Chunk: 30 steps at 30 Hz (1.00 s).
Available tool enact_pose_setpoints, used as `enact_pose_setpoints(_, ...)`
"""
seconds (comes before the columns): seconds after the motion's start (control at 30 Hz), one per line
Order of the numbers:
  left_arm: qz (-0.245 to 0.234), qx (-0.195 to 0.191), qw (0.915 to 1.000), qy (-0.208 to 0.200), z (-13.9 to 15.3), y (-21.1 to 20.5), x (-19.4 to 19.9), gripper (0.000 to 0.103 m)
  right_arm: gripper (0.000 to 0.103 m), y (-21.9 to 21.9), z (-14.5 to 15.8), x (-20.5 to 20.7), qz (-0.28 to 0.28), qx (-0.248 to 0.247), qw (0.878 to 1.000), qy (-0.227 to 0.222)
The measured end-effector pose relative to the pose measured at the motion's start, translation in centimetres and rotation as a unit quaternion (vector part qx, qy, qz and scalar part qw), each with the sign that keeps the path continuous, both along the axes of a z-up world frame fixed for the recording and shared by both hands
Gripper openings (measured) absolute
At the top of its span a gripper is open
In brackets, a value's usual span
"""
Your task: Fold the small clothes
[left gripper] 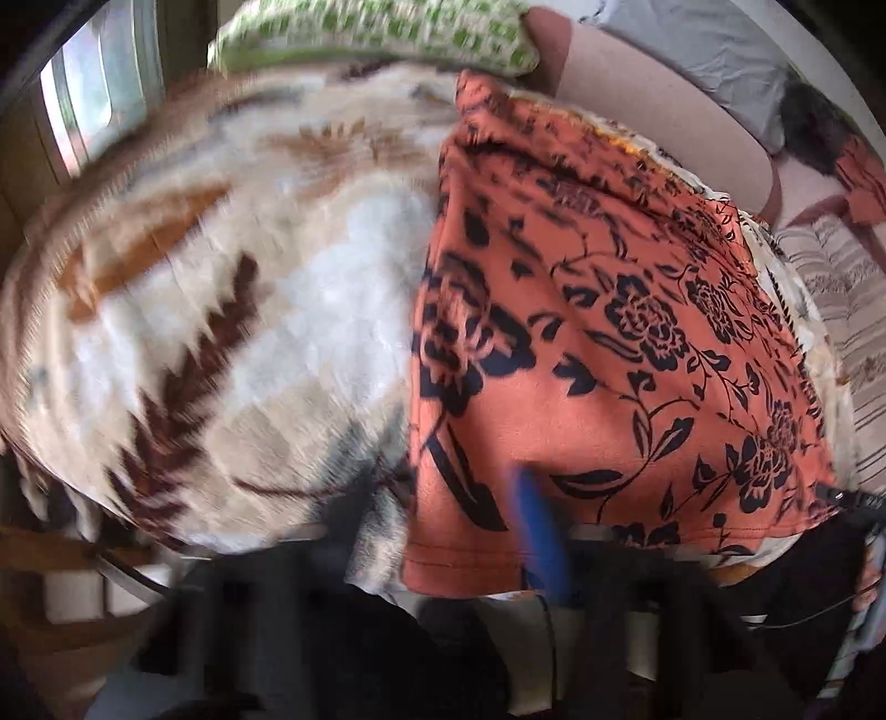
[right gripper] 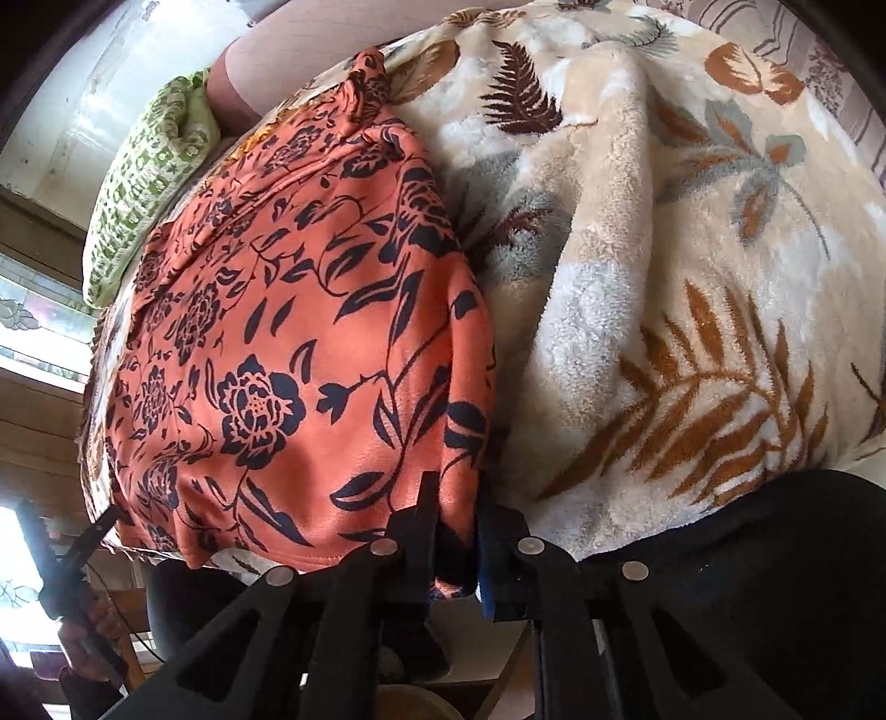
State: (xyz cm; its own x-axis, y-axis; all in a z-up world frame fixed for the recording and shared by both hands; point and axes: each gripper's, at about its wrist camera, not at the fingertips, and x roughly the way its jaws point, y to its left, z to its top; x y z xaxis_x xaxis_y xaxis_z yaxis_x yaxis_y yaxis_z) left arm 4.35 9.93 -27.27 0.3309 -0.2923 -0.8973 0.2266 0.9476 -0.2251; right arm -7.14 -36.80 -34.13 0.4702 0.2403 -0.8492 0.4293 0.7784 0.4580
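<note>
An orange garment with a black flower print (left gripper: 609, 343) lies spread on a cream fleece blanket with leaf prints (left gripper: 249, 288). In the right wrist view the garment (right gripper: 288, 332) fills the left half, and my right gripper (right gripper: 457, 515) is shut on its near right corner at the hem. My left gripper (left gripper: 470, 559) is at the garment's near hem; the view is blurred and only one blue fingertip (left gripper: 534, 531) shows clearly, so its state is unclear. The left gripper also shows in the right wrist view (right gripper: 61, 565) at the garment's left corner.
A green and white patterned pillow (left gripper: 376, 27) lies at the far end of the bed, also in the right wrist view (right gripper: 144, 183). A striped bedcover (left gripper: 847, 310) is at the right. A window (right gripper: 39, 310) is at the left.
</note>
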Motion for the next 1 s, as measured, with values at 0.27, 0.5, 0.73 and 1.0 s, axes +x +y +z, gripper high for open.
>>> enact_pose_setpoints(0.27,-0.006,-0.045,0.9988,0.017,-0.6,0.5,0.2,0.017,0.016,-0.2,-0.9,-0.2,-0.007,0.032,0.999,-0.010)
enact_pose_setpoints(0.5,-0.019,-0.052,0.9983,0.019,-0.7,0.4,0.7,0.011,0.010,-0.7,-0.3,-1.0,-0.016,0.032,0.999,-0.025)
enact_pose_setpoints(0.73,-0.038,-0.089,0.9953,-0.009,1.9,0.4,0.8,0.006,0.009,-1.7,2.0,-1.6,-0.011,0.097,0.993,-0.071)
enact_pose_setpoints(1.0,-0.054,-0.136,0.9868,-0.069,8.4,1.5,0.4,0.005,0.009,-2.4,5.9,-2.6,0.006,0.196,0.966,-0.170)
